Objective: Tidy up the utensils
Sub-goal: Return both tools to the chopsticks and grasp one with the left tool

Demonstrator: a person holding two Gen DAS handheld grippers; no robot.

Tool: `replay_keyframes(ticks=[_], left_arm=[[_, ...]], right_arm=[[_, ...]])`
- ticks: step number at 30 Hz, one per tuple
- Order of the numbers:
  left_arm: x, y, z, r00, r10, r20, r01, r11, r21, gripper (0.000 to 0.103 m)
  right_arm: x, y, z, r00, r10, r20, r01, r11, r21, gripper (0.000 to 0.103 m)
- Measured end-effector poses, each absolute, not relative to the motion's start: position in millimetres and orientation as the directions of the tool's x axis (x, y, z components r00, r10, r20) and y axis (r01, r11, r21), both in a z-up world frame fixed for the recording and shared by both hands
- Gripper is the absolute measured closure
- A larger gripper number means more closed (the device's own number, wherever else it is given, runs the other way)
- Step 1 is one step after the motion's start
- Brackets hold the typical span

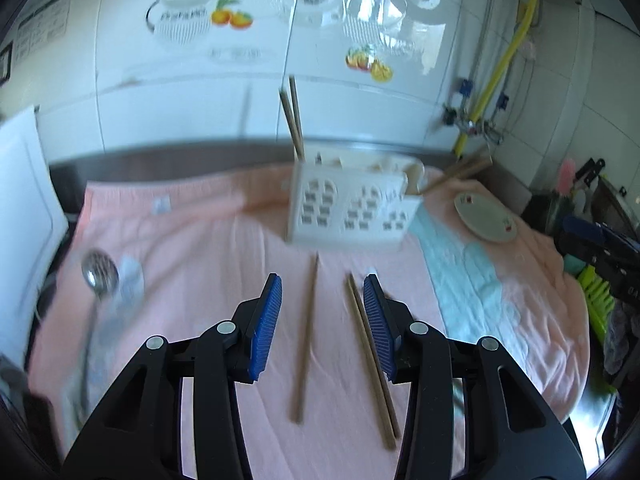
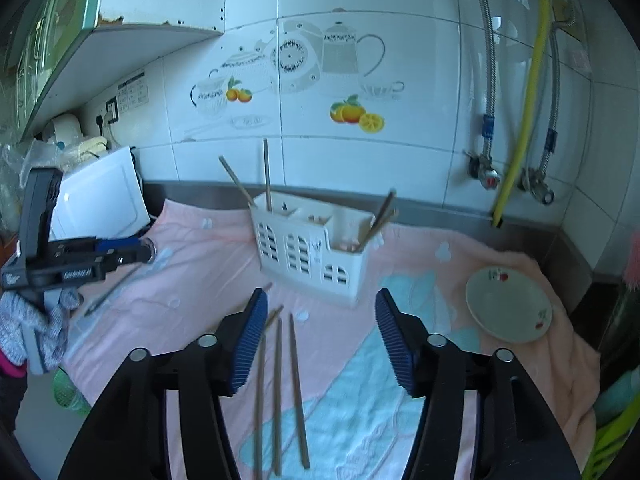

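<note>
Chopsticks: three are lying loose on the pink cloth (image 2: 224, 240) over the desk, just in front of the holder (image 2: 312, 254), long axes running roughly toward it; more are already standing in the holder's end slots.
Left claw (image 1: 323, 322): jaws are standing partly open with nothing gripped; the single chopstick (image 1: 307, 340) is showing in the gap between the pads, and the pair (image 1: 370, 360) is lying just beside the right pad.
Right claw (image 2: 322, 340): jaws are standing wider, nothing gripped; all three sticks (image 2: 280, 392) are lying low in its view, toward the left pad.
Spoon (image 1: 100, 276): is lying far to the left claw's left, blurred.
Nearer: both are hovering over the sticks; the left claw is looking better lined up on the single stick.
Next move: probably lowering and closing across a stick's length.
</note>
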State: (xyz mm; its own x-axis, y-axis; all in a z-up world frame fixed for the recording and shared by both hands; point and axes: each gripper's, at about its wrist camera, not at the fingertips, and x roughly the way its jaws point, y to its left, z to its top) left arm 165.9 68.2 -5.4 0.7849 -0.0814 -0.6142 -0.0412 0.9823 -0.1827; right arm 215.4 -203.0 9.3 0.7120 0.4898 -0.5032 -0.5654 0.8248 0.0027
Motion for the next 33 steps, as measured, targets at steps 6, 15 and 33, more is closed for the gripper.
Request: replay_keyframes(ticks=[6,15,33], left_arm=[[144,43,-51,0.732,-0.109,-0.672,-0.058,0.973,-0.221,0.06],[144,6,-95,0.662,-0.137,-0.737,-0.052,0.972,-0.228,0.06],[166,-10,-132,0.609,-0.11,-0.785,-0.098,0.972,-0.212,0.093]], right_arm=[[201,-211,-19,0.712,0.477,-0.516,-0.553,0.833,0.008,0.03],[183,-215,-53,0.727,0.443,-0.525,-0.537,0.843,-0.032,0.016],[177,-234,-88,0.722,0.426,-0.545,-0.503,0.864,0.009,0.013]])
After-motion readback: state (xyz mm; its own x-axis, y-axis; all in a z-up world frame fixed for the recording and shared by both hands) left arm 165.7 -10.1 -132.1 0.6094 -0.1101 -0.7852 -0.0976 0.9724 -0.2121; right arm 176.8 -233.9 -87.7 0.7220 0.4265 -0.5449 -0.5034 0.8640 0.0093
